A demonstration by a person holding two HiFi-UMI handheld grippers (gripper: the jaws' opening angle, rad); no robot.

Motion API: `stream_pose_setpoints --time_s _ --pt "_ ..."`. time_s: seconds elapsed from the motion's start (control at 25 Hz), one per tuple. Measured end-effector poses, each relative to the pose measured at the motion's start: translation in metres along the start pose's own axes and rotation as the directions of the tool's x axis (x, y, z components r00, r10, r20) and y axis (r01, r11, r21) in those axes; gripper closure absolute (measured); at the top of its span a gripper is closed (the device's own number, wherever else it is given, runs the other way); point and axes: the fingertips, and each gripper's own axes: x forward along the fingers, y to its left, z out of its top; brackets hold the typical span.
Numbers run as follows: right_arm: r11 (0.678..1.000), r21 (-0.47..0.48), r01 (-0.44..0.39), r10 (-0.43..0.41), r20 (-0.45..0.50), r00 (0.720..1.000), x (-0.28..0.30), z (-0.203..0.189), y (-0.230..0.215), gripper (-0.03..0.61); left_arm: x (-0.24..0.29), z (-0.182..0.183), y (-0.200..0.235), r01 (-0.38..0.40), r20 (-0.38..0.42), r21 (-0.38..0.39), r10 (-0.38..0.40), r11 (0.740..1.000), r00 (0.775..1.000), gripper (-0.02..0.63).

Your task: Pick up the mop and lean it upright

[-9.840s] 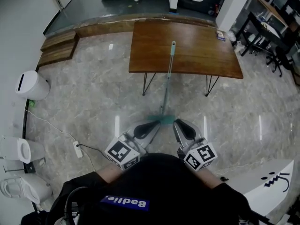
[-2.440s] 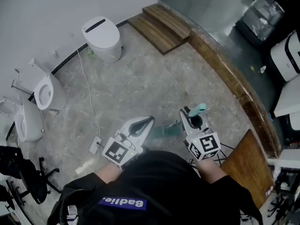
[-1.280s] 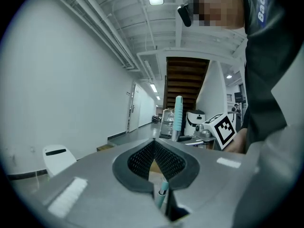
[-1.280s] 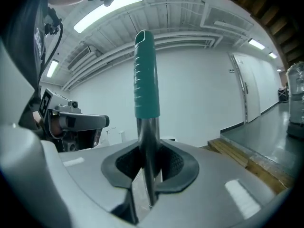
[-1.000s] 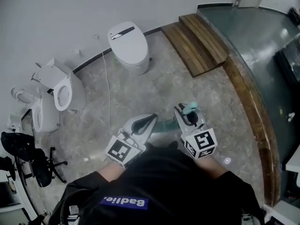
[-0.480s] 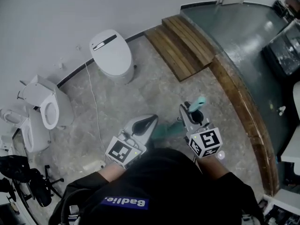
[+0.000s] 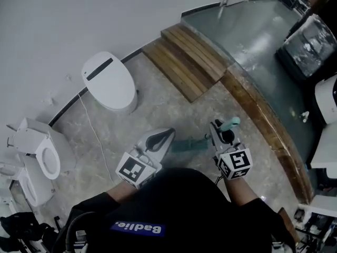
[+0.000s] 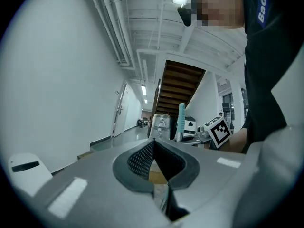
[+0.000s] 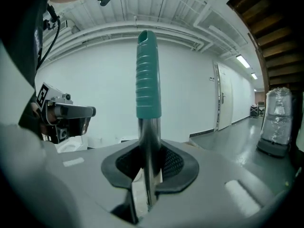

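The mop stands nearly upright in front of me. My right gripper [image 7: 224, 135] is shut on its metal pole [image 9: 149, 141] just below the teal ribbed grip [image 9: 148, 80], which also shows as the teal grip [image 7: 230, 123] in the head view. The teal mop head [image 7: 184, 145] hangs low over the stone floor between the two grippers. My left gripper [image 7: 162, 137] is held beside it at the left, shut with nothing in it; its pads [image 8: 142, 158] meet at the tips. From the left gripper view the teal grip [image 8: 181, 120] rises at the right.
A white toilet [image 7: 108, 88] stands by the wall ahead at the left, with two more fixtures [image 7: 37, 154] at the far left and a cable [image 7: 97, 136] on the floor. Wooden steps [image 7: 187, 59] and a curved wooden curb [image 7: 263, 125] edge a dark raised floor at the right.
The view has swung: the toilet slid to the left and the wooden steps and curb came closer. Both grippers and the held mop keep the same pose before my body.
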Motion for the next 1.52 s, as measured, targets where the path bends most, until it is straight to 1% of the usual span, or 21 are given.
stream_pose_setpoints --time_s 0.08,0.16,0.28,0.4,0.56,0.68,0.76,0.84,0.92,1.04,1.12,1.2,1.32,1.4,1.52 --pt "1.0 0.0 0.031 -0.031 0.007 0.999 0.016 0.007 -0.007 0.503 0.002 0.002 0.019 0.014 -0.008 -0.003 -0.014 1.0 1.0 0.594" --pt "0.999 0.005 0.046 -0.046 0.013 0.999 0.033 0.015 -0.014 0.503 0.007 0.003 0.036 0.018 -0.016 -0.012 -0.018 1.0 1.0 0.594" --pt "0.999 0.011 0.039 -0.039 0.022 0.999 0.06 0.027 -0.018 0.503 0.012 0.004 0.056 0.017 -0.021 -0.02 -0.017 1.0 1.0 0.594" --pt "1.0 0.018 0.01 -0.011 0.037 0.999 0.088 0.039 -0.02 0.505 0.017 0.005 0.076 -0.001 -0.027 -0.018 0.001 1.0 1.0 0.594" --pt "0.997 0.028 -0.065 0.063 0.062 0.996 0.129 0.053 -0.028 0.505 0.034 0.006 0.105 -0.062 -0.032 -0.011 0.061 0.998 0.998 0.594" --pt "0.99 0.032 -0.139 0.137 0.074 0.988 0.165 0.062 -0.035 0.505 0.05 0.01 0.134 -0.129 -0.032 0.005 0.129 0.992 0.991 0.594" --pt "0.981 0.037 -0.192 0.189 0.073 0.979 0.189 0.067 -0.04 0.505 0.062 0.017 0.154 -0.181 -0.015 0.01 0.181 0.983 0.983 0.594" --pt "0.968 0.034 -0.25 0.247 0.071 0.966 0.212 0.074 -0.046 0.505 0.079 0.026 0.172 -0.229 0.004 0.014 0.229 0.973 0.973 0.594" --pt "0.951 0.026 -0.31 0.307 0.067 0.949 0.233 0.082 -0.053 0.505 0.099 0.033 0.185 -0.267 -0.002 0.021 0.267 0.964 0.964 0.594" --pt "0.918 0.002 -0.398 0.397 0.055 0.916 0.259 0.088 -0.058 0.505 0.124 0.037 0.203 -0.325 -0.004 0.019 0.325 0.946 0.946 0.594" --pt "0.897 -0.013 -0.442 0.442 0.04 0.896 0.279 0.089 -0.059 0.504 0.133 0.035 0.216 -0.361 -0.008 0.007 0.361 0.932 0.932 0.594" --pt "0.883 -0.024 -0.468 0.469 0.025 0.883 0.298 0.089 -0.062 0.503 0.139 0.032 0.228 -0.39 -0.016 -0.009 0.39 0.921 0.921 0.594" --pt "0.874 -0.038 -0.485 0.486 0.028 0.873 0.324 0.097 -0.069 0.503 0.145 0.033 0.248 -0.419 -0.015 -0.012 0.419 0.908 0.908 0.594" --pt "0.872 -0.048 -0.487 0.489 0.03 0.872 0.343 0.106 -0.073 0.504 0.146 0.035 0.263 -0.429 -0.011 -0.018 0.428 0.903 0.904 0.594" --pt "0.873 -0.056 -0.485 0.487 0.024 0.873 0.37 0.112 -0.078 0.505 0.148 0.031 0.288 -0.428 -0.012 -0.04 0.428 0.903 0.904 0.594"
